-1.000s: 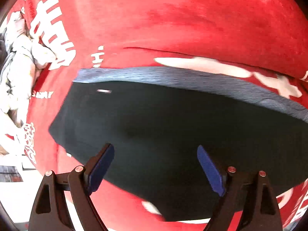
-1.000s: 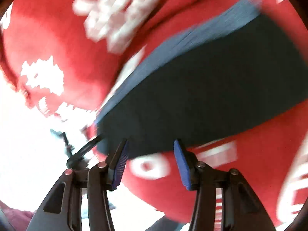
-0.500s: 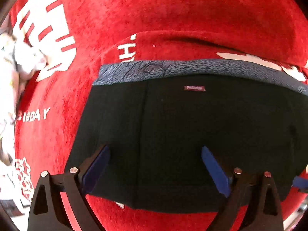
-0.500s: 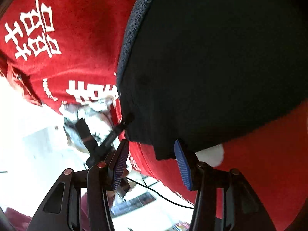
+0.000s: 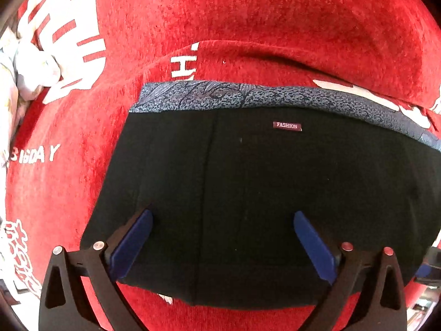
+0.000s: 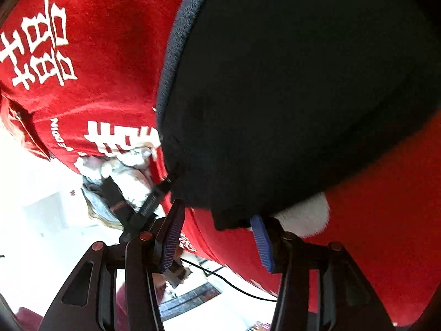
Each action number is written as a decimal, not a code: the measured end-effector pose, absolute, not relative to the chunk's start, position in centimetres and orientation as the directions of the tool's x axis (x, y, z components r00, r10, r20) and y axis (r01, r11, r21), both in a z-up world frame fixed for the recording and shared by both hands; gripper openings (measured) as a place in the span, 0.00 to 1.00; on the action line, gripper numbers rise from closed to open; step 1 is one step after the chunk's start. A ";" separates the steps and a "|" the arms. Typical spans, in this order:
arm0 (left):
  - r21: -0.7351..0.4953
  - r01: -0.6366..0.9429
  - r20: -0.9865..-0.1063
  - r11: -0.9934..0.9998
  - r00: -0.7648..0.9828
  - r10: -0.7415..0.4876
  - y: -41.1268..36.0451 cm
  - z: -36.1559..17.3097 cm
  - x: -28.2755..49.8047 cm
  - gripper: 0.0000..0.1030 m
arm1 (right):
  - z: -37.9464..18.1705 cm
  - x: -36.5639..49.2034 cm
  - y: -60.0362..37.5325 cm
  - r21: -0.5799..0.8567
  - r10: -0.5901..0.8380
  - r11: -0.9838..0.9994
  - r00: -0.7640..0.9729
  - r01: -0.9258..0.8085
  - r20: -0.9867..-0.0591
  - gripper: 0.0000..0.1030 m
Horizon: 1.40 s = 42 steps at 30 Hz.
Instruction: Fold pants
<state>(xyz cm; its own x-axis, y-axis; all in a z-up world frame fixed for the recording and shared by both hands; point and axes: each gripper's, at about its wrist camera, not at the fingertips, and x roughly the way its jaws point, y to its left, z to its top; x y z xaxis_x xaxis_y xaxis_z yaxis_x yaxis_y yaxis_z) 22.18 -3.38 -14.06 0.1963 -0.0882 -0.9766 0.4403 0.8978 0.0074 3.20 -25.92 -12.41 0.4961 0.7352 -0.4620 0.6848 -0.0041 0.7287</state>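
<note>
So the black pants [image 5: 261, 193] were lying flat on a red cloth [image 5: 248, 22] with white lettering, already folded down into a squat rectangle. The speckled grey-blue waistband [image 5: 248, 96] ran along the far edge in the left wrist view, with a little "FASHION" label [image 5: 287, 125] just below it.

The left gripper [image 5: 222, 244] was right over the near half of the pants, blue pads spread wide apart with only black fabric showing between them, nothing pinched. Couldn't tell if the tips were actually touching the fabric or just above it.

The right gripper [image 6: 217, 244] sat at a corner of the pants [image 6: 289, 82], also with its pads apart. The corner of the black fabric hung just past the pad tips, between them but not clamped. In that view the waistband [image 6: 176, 55] ran up the left side of the pants.

A crumpled pale cloth [image 5: 30, 66] lay on the red cloth off to the left, well apart from the pants.
</note>
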 end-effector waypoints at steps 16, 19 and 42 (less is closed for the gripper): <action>0.020 0.428 -0.970 0.904 0.226 -0.086 0.4 -11.3 20.8 1.00 | -9.2 5.9 -24.7 0.624 0.777 0.325 0.175 0.711 -0.605 0.26; -0.016 0.353 -0.959 0.935 0.258 -0.114 3.2 -10.0 22.3 1.00 | -6.2 11.0 -24.7 0.725 0.804 0.381 0.182 0.574 -0.566 0.26; -0.386 0.401 -0.885 0.831 0.094 -0.457 8.2 -15.1 27.4 0.54 | -14.9 41.7 -5.7 0.642 0.593 0.754 -0.273 -0.141 -0.757 0.08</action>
